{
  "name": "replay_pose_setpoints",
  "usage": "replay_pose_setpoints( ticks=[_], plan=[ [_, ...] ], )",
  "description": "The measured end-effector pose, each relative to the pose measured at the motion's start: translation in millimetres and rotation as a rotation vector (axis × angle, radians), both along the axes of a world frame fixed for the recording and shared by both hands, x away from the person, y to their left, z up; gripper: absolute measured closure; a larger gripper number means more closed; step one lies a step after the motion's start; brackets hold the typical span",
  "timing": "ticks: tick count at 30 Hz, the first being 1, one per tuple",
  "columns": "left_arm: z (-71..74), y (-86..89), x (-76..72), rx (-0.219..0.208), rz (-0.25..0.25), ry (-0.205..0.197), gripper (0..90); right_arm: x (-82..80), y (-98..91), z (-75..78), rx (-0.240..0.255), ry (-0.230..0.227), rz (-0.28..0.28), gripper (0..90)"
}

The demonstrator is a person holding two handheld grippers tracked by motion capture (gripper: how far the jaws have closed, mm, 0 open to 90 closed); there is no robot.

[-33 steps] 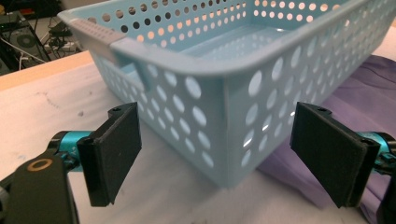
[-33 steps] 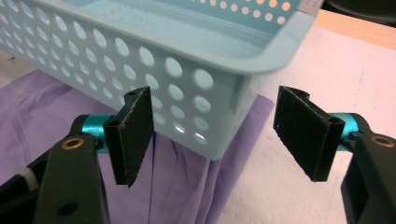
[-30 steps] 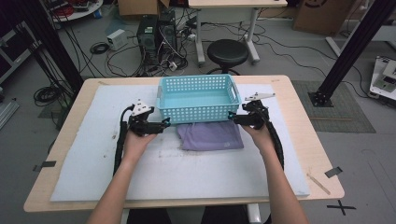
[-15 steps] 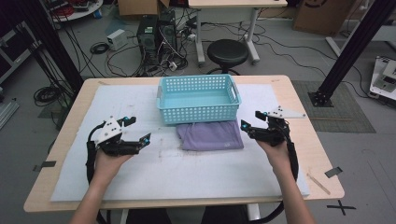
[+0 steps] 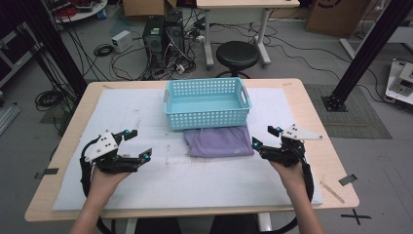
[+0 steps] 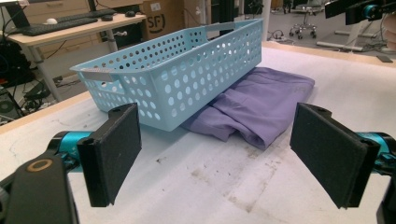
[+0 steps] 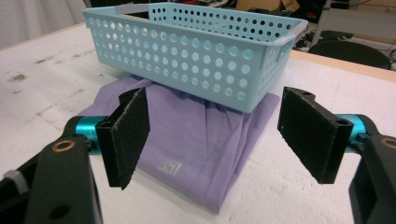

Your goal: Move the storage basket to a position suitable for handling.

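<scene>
A light blue perforated basket (image 5: 207, 104) (image 6: 187, 65) (image 7: 196, 46) stands at the back middle of the table, empty inside. Its front edge rests on a folded purple garment (image 5: 219, 141) (image 6: 261, 100) (image 7: 187, 140) that lies flat in front of it. My left gripper (image 5: 137, 144) (image 6: 219, 154) is open, low over the white mat, well left of the garment. To the garment's right my right gripper (image 5: 266, 136) (image 7: 212, 135) is also open, with nothing between its pads.
A white mat (image 5: 195, 180) covers the wooden table (image 5: 336, 165). A wooden stick (image 5: 329, 189) lies near the right front edge. Behind the table are a black stool (image 5: 237, 53), computer towers and cables on the floor.
Both grippers have let go of the basket's sides and drawn back toward the person and outward, left going left, right going right. The basket stays on the garment's far edge.
</scene>
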State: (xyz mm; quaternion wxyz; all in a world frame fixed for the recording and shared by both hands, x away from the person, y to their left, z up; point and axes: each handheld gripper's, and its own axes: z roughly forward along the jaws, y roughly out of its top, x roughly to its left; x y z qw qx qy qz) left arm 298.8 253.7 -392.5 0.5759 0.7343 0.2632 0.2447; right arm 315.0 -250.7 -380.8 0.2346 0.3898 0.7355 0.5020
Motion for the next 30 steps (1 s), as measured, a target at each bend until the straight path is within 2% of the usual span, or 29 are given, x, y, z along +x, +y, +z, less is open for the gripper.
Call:
replay_pose_setpoints(
  ticks=[4, 7, 11, 13, 15, 16, 17, 18, 19, 20, 21, 22, 25, 26, 27, 28, 29, 30],
  plan=[
    [-4.3, -6.3, 2.4, 0.004, -0.008, 0.010, 16.4, -3.4, -5.2, -2.0, 0.001, 0.002, -0.020, 25.8],
    [-9.7, -14.2, 6.2, -0.016, -0.010, 0.037, 16.4, -5.5, -8.9, -3.1, 0.007, 0.001, -0.034, 25.8],
    [-23.1, -37.0, 13.0, -0.031, -0.004, 0.122, 16.5, -4.1, -6.7, -9.7, 0.008, 0.027, -0.051, 25.9],
    [-33.0, -54.5, 17.0, -0.021, -0.001, 0.187, 16.7, -2.2, -2.4, -14.7, 0.001, 0.034, -0.052, 25.9],
    [-40.5, -67.9, 20.9, -0.004, 0.010, 0.228, 16.8, -1.5, -0.6, -16.6, -0.003, 0.043, -0.057, 26.0],
    [-47.6, -82.1, 26.6, 0.020, 0.019, 0.270, 17.2, 2.0, 4.3, -23.0, -0.021, 0.074, -0.073, 26.4],
    [-47.6, -82.1, 26.6, 0.020, 0.019, 0.270, 17.3, 2.0, 4.3, -23.0, -0.021, 0.074, -0.073, 26.4],
    [-50.6, -88.6, 29.6, 0.021, 0.014, 0.293, 17.3, 4.4, 6.2, -26.7, -0.031, 0.088, -0.080, 26.6],
    [-53.6, -102.2, 33.9, 0.056, 0.016, 0.329, 20.0, 8.2, 9.3, -33.8, -0.043, 0.116, -0.101, 27.4],
    [-53.6, -108.9, 36.1, 0.081, 0.028, 0.338, 21.4, 10.4, 10.2, -37.1, -0.046, 0.132, -0.112, 27.5],
    [-53.6, -108.9, 36.1, 0.081, 0.028, 0.338, 21.4, 10.4, 10.2, -37.1, -0.046, 0.132, -0.112, 27.5],
    [-53.7, -114.4, 38.7, 0.081, 0.033, 0.346, 22.8, 14.9, 12.3, -43.0, -0.045, 0.168, -0.138, 30.4],
    [-55.2, -130.1, 50.0, 0.069, 0.045, 0.399, 27.9, 20.1, 16.5, -49.1, -0.059, 0.208, -0.156, 35.5],
    [-56.7, -135.1, 53.4, 0.088, 0.063, 0.411, 27.9, 20.1, 16.5, -49.1, -0.059, 0.208, -0.156, 35.5],
    [-57.7, -141.3, 57.8, 0.137, 0.084, 0.437, 29.7, 21.3, 18.4, -50.3, -0.066, 0.221, -0.161, 37.4],
    [-58.2, -144.6, 60.5, 0.151, 0.090, 0.454, 36.5, 23.5, 22.8, -52.2, -0.074, 0.249, -0.172, 38.3],
    [-58.6, -147.1, 63.7, 0.152, 0.087, 0.475, 36.5, 23.5, 22.8, -52.2, -0.074, 0.249, -0.172, 38.3],
    [-58.7, -148.9, 65.9, 0.146, 0.087, 0.488, 42.7, 26.2, 26.8, -53.9, -0.079, 0.279, -0.182, 40.0]
  ],
)
